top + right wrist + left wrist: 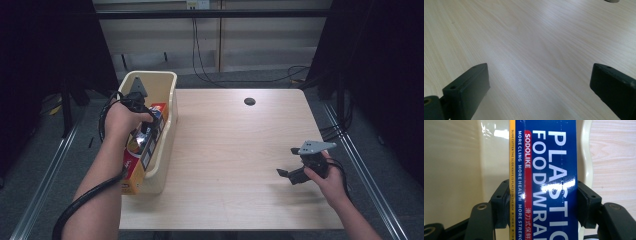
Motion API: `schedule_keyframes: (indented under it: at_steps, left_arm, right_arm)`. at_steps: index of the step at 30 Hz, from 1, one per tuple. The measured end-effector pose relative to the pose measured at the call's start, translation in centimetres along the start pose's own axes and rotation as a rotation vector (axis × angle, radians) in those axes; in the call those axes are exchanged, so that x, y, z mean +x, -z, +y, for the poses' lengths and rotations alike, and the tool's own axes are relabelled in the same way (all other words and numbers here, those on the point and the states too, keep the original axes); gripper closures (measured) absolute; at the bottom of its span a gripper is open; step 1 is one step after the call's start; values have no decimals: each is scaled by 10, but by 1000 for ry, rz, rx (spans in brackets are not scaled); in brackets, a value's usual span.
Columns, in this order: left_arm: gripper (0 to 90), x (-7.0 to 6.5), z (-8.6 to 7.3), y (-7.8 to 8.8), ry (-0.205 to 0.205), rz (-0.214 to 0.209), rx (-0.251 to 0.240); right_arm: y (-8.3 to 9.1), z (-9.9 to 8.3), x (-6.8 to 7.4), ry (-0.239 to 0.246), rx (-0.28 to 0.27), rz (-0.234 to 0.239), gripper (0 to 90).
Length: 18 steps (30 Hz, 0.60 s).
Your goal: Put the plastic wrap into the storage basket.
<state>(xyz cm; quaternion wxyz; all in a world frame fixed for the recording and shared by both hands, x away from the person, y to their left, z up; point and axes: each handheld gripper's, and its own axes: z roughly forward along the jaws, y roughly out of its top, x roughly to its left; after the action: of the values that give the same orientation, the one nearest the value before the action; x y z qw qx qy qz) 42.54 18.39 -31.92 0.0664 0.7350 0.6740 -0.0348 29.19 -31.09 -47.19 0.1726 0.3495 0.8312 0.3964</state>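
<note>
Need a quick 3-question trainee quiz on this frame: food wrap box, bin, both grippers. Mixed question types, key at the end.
1. True or false: the left gripper is shut on the plastic food wrap box.
2. The box sits: A) flat on the table, B) in the cream bin, C) on the floor.
3. Fill in: the right gripper has its jaws ____, with bare tabletop between them.

Key: 1 true; 2 B; 3 open.

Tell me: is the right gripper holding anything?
No, the right gripper stands open over the bare table, with nothing between its jaws.
</note>
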Motion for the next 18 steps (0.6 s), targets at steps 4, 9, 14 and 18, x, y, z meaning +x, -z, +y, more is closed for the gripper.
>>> schedule_keyframes:
  at_steps: [4,9,14,18]
  left_arm:
    - [400,0,0,-2,1,-2,-2]
    - [400,0,0,-3,3,-6,-7]
    - [399,0,1,-7,-1,1,-3]
    - [399,0,1,-9,-3,0,1]
  right_arm:
    - [0,0,0,3,1,-4,20]
    - [-1,0,0,1,3,-2,20]
    - [0,0,0,2,2,-3,20]
    - [0,-1,0,3,3,-3,21]
